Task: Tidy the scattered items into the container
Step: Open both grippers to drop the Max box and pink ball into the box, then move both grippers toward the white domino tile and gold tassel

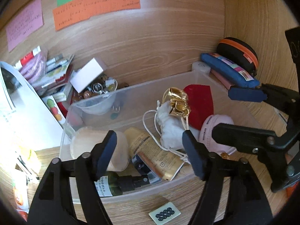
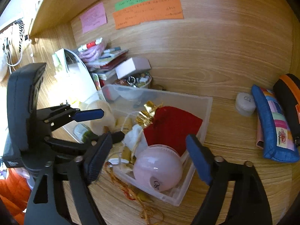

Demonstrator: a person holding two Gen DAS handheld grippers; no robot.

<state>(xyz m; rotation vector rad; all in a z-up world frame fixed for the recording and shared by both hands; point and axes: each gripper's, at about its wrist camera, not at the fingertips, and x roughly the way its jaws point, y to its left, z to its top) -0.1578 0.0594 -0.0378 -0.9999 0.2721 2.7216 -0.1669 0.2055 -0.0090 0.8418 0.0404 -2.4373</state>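
Much of the clear plastic container (image 1: 202, 78) is masked in the lower frame by tool fingers; its beige tube (image 1: 150, 148) and dark spray bottle (image 1: 120, 184) are half hidden. At upper right of the wooden counter (image 2: 225, 178) lie a blue patchwork pouch (image 2: 273, 127) and a black orange-zipped case (image 1: 238, 51). The left tool (image 1: 150, 150) and right tool (image 2: 148, 157) both hang spread wide, empty, above the red pouch (image 2: 172, 127) and pink round case (image 2: 159, 170).

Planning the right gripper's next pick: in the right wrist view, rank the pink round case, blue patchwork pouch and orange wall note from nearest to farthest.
1. Pink round case: between the right gripper fingers, in the bin.
2. Blue patchwork pouch: on the desk, right.
3. Orange wall note: back panel, top.
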